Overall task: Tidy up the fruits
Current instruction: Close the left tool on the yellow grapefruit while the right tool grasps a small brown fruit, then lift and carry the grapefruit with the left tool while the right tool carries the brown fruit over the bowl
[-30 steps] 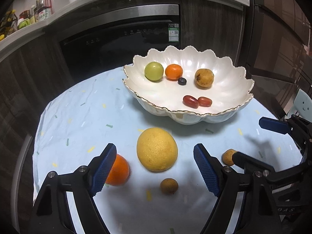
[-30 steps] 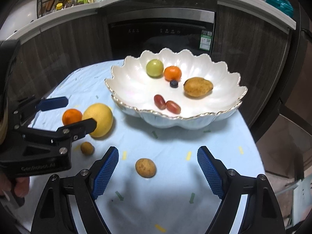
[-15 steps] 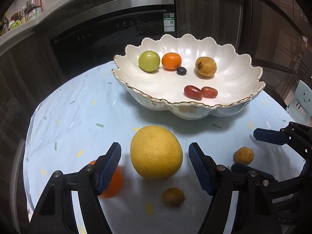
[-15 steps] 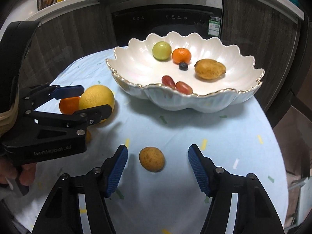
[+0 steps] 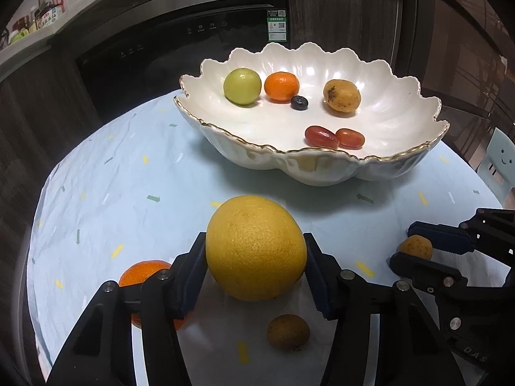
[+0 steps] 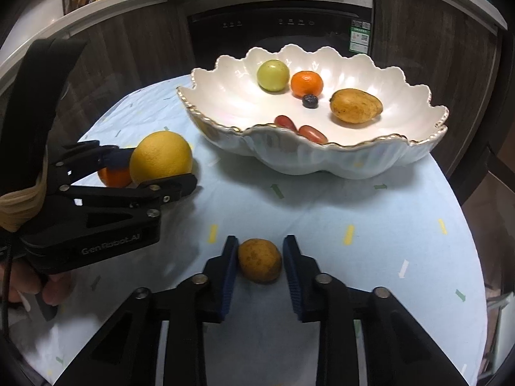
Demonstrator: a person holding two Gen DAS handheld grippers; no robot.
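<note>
Left tongs [image 5: 256,276]: jaws closing around the large yellow citrus [image 5: 256,247], one blue pad on each flank. Pads look to be touching the rind on both sides, and the fruit sits on the surface [image 5: 135,193]. From the right wrist view the same tongs [image 6: 151,172] bracket the citrus [image 6: 161,157] from the side.

Right tongs [image 6: 259,265]: jaws closing on the small brown fruit [image 6: 260,260]. Left pad is against the skin. A thin gap seems to remain at the right pad; full contact cannot be confirmed. This fruit also rests on the surface, at the near edge, well apart from the bowl [image 6: 322,157]. From the left wrist view it [image 5: 415,247] shows between the right pads.

Loose on the surface:
- orange [image 5: 141,276], just beside the citrus on its left, partly hidden by the left finger
- small brown round fruit [image 5: 288,331], near the citrus, below it between the left tongs' arms

In the white scalloped bowl, behind the citrus:
- green fruit [image 5: 242,86]
- mandarin [image 5: 281,86], just beside the green one
- blueberry [image 5: 299,102]
- yellow-brown fruit [image 5: 341,95]
- two red grape tomatoes [image 5: 334,137], touching

A hand [image 6: 35,286] grips the left tongs' handle.
</note>
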